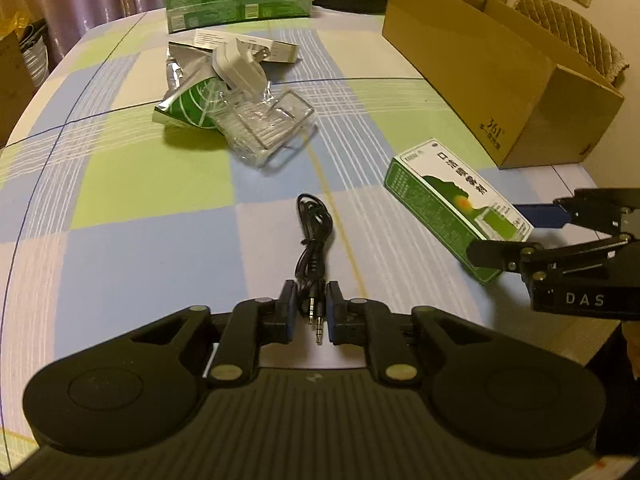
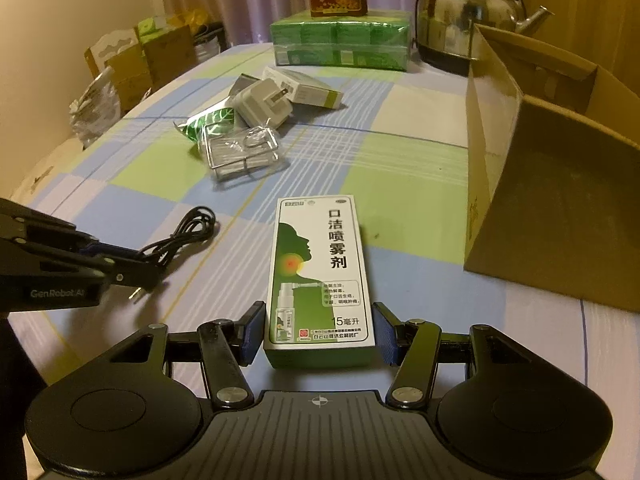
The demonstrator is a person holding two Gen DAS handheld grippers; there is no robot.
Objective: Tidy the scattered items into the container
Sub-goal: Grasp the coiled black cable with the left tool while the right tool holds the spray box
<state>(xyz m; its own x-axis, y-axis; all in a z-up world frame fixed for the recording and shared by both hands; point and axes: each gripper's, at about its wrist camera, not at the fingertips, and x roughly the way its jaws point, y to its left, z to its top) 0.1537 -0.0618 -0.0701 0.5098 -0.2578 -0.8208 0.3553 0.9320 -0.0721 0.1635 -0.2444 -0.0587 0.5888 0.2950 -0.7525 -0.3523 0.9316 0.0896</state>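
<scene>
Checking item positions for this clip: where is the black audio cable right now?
The black audio cable lies on the tablecloth, plug end between the left gripper fingers, left of the spray box.

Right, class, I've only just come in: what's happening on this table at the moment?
A person is tidying with two handheld grippers. The left gripper straddles the plug end of a coiled black audio cable; its fingers look close but not clearly clamped. The right gripper frames the near end of a green-and-white spray medicine box lying flat, a small gap showing on each side. The open brown cardboard box stands to the right. A white charger plug, clear plastic case and green foil packet are still out on the checked tablecloth.
</scene>
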